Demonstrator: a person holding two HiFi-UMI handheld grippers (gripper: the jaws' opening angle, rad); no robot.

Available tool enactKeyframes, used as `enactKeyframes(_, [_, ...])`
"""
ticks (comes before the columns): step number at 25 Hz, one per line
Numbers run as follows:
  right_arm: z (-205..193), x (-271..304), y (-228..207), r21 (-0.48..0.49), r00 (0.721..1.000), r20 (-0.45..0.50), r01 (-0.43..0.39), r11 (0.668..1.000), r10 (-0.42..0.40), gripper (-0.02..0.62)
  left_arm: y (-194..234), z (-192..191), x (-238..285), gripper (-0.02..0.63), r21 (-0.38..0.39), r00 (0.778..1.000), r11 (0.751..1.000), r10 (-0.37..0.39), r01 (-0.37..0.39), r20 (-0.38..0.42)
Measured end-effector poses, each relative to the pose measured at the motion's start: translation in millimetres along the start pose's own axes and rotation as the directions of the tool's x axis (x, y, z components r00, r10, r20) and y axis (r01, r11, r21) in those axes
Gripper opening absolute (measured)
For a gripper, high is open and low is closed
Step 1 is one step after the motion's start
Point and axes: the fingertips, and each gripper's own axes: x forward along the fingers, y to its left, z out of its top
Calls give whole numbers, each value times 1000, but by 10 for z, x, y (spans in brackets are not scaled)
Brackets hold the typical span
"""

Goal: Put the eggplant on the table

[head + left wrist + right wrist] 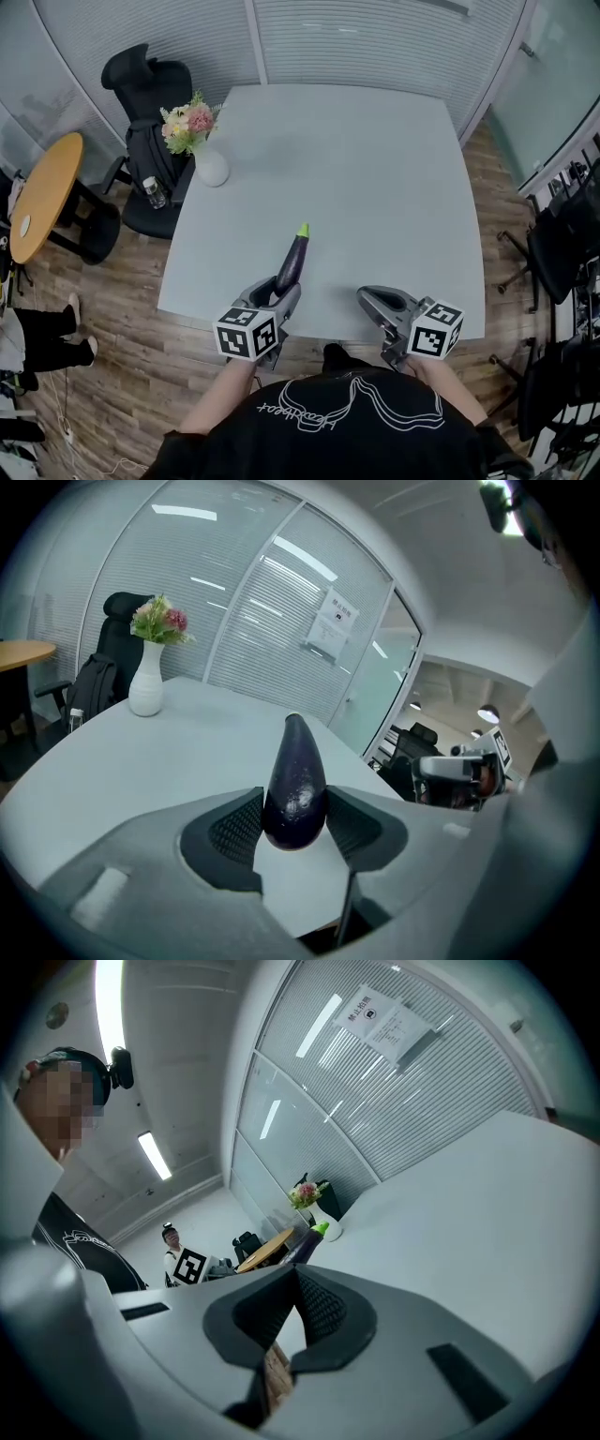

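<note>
Purple eggplant (292,262) was clamped by its fat end in the left gripper (284,286), stem pointing out over the table (375,169) near its front edge, apparently held low for setting down. The right gripper (368,298) waited alongside, closed and empty.

Shirt: black T-shirt (328,427), with a white line drawing and script across it.
Shells: left gripper (282,285) and right gripper (365,296), both grey moulded plastic.
Pads: black ribbed pads (234,829) lining the jaws.
Cubes: white cubes (247,333) with black square markers, one on each gripper.
</note>
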Motion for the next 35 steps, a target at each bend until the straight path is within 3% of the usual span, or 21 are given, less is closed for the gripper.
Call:
enactKeyframes(16, [8, -84, -546, 45, 995, -28, 101, 994, -100, 8, 461, -556, 685, 213, -6, 983, 998, 67, -69, -173])
enactKeyframes(23, [2, -155, -648, 94, 995, -1, 97, 991, -98, 8, 518, -750, 874, 213, 0, 969, 997, 75, -77, -235])
enactKeyframes(35, [-61, -251, -726, 112, 992, -12, 130, 985, -129, 8, 614, -945, 1002, 213, 49, 952, 992, 127, -118, -277])
